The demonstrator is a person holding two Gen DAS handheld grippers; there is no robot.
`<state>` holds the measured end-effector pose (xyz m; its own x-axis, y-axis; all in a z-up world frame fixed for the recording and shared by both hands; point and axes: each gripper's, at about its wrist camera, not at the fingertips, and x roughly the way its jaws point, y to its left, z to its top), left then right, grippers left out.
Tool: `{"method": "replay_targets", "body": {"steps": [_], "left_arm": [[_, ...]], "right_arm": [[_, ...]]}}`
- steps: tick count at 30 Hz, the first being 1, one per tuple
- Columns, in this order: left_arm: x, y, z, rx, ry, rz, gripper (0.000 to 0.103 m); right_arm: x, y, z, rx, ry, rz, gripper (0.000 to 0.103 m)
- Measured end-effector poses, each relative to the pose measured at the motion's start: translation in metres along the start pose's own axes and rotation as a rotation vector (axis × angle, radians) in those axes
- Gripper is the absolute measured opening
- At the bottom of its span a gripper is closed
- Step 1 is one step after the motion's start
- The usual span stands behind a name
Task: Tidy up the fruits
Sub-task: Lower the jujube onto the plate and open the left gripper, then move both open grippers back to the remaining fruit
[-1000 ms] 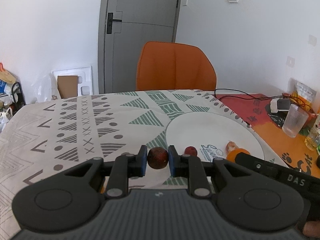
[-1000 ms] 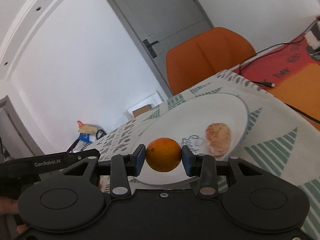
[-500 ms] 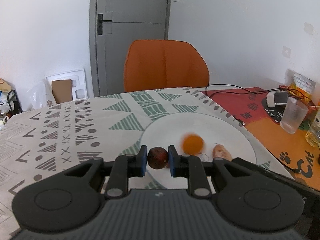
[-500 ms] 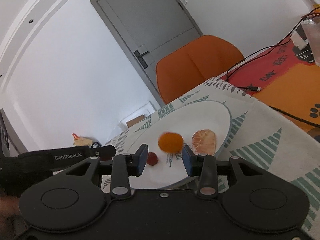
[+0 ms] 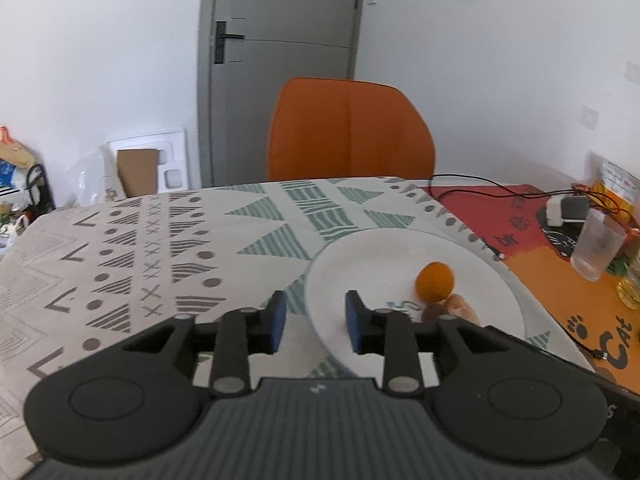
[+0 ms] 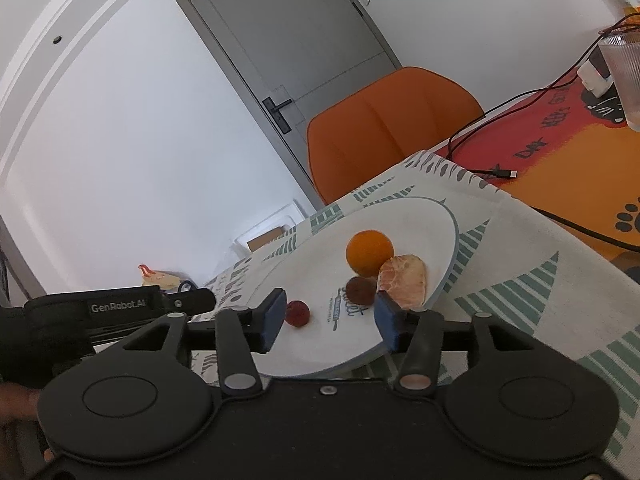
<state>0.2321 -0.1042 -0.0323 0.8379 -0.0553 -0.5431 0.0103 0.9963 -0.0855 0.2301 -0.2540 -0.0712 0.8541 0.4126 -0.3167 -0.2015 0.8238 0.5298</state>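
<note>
Soft, even daylight fills the room, bright on the white walls and the white plate (image 6: pixel 436 220), with only faint shadows under the fruit and no harsh glare. Both fisheye views bow the door (image 5: pixel 280 80) and ceiling lines, and the corners fall to black. The left view looks slightly soft overall, the orange (image 5: pixel 435 281) and glass (image 5: pixel 598 245) a little smeared, while the right view is crisper, its plate lettering nearly readable.

On the round white plate (image 6: pixel 400 220) an orange mandarin (image 6: pixel 369 252) touches a peeled citrus piece (image 6: pixel 402 281) and a dark brown round fruit (image 6: pixel 360 290) — a small red fruit (image 6: pixel 297 313) lies apart, to their left.
</note>
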Motion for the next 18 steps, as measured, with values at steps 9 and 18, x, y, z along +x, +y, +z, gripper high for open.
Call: {"method": "replay_targets", "body": {"steps": [9, 18], "left_arm": [[-0.019, 0.025, -0.002, -0.029, -0.044, 0.044, 0.077], [-0.035, 0.058, -0.006, -0.076, -0.062, 0.089, 0.087]], "right_arm": [[0.003, 0.006, -0.001, -0.028, 0.008, -0.013, 0.059], [0.006, 0.028, -0.002, -0.079, 0.016, -0.008, 0.077]]}}
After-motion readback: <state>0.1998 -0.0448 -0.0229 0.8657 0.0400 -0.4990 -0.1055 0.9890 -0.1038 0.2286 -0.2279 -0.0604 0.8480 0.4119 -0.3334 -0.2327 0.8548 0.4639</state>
